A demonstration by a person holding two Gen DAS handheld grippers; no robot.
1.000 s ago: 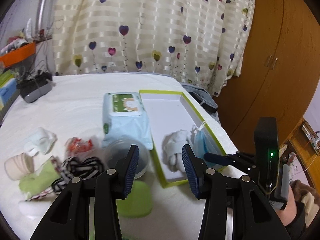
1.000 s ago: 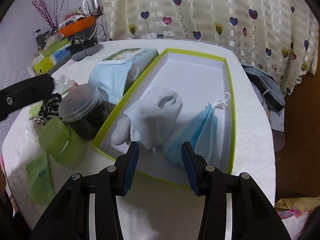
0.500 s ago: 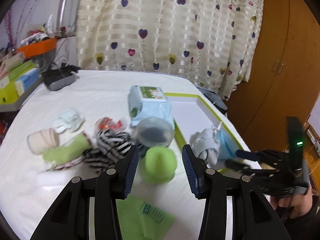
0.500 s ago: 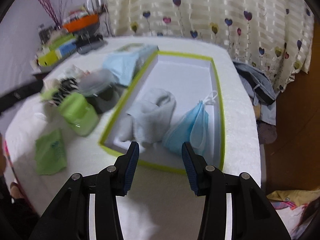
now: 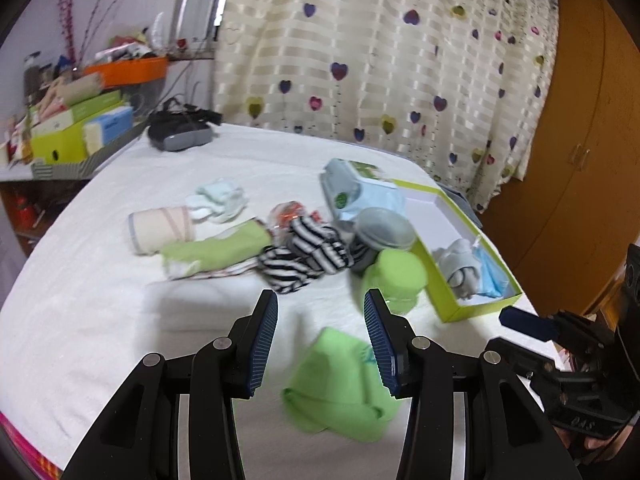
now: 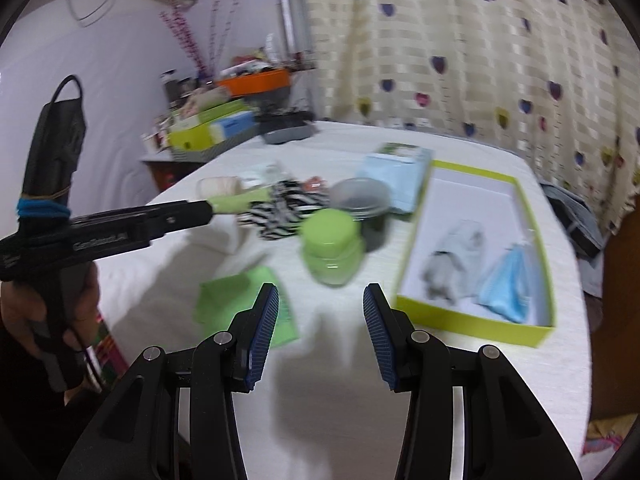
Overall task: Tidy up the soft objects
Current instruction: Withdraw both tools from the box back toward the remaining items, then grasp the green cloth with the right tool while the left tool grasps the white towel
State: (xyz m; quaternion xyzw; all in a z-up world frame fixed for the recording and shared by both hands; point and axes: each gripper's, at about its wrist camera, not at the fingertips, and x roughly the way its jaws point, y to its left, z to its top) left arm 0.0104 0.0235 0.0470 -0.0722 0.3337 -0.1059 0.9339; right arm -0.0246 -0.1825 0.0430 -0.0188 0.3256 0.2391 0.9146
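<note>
Toward the white surface's left edge, the black-and-white striped sock (image 5: 304, 256) lies loose. Left gripper (image 5: 320, 336) and right gripper (image 6: 320, 334) hang empty, jaws parted. Pinch its middle, then carry it to the lime-rimmed cardboard box (image 6: 472, 322) by the right edge.

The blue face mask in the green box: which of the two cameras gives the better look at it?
The right wrist view. There the blue face mask lies in plain sight on the floor of the green box, beside a grey sock. In the left wrist view the blue face mask is small, near the edge and half hidden behind the sock.
</note>
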